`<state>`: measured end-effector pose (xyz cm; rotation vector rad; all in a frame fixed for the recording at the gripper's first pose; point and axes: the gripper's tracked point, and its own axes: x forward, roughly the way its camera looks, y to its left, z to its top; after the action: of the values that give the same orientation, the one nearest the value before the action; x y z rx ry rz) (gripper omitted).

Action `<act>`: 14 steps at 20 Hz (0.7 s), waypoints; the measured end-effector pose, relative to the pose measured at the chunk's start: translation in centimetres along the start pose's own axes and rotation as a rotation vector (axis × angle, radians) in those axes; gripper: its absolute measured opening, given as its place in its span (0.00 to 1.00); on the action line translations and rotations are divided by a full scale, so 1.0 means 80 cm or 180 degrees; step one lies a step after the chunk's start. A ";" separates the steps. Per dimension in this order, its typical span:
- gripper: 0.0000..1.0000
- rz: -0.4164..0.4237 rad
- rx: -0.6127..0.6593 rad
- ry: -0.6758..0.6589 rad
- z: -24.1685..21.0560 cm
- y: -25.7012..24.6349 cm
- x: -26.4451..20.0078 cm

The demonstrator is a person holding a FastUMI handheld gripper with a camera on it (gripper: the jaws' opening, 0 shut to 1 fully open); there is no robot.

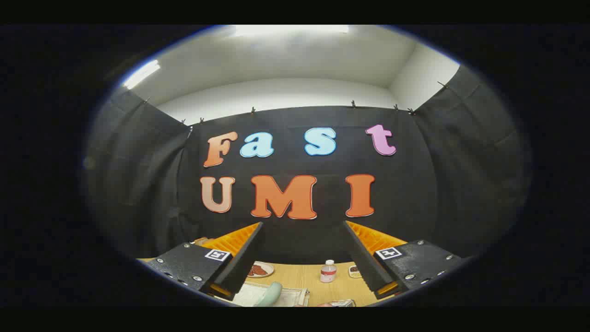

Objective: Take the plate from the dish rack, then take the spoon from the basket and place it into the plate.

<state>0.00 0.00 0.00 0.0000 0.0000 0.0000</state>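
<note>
Gripper view: gripper (302, 258) spread wide, holding nothing, raised and aimed at the booth wall. Looks like step one, plate pickup not begun. Dish rack, plate and spoon basket can't be picked out; a pale green rounded item (271, 295) on a white mat (258, 295) lies near, between the fingers. Small bottle (328, 271) stands farther out on the wooden surface (304, 279). Next: tilt down to find the rack. Open room above.

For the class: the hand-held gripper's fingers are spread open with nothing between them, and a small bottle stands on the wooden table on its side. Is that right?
Not quite. In the gripper view the small bottle stands upright, cap up, on the wooden table, beyond the fingers. The rest holds: the hand-held gripper is open with nothing between its fingers.
</note>
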 end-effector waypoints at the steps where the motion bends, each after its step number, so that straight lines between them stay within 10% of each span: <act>1: 0.98 0.0016 -0.0019 0.0006 0.001 0.003 0.002; 14: 0.98 0.0368 0.0098 0.0222 0.013 0.016 0.017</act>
<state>1.33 1.28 1.07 0.0309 0.0696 0.1156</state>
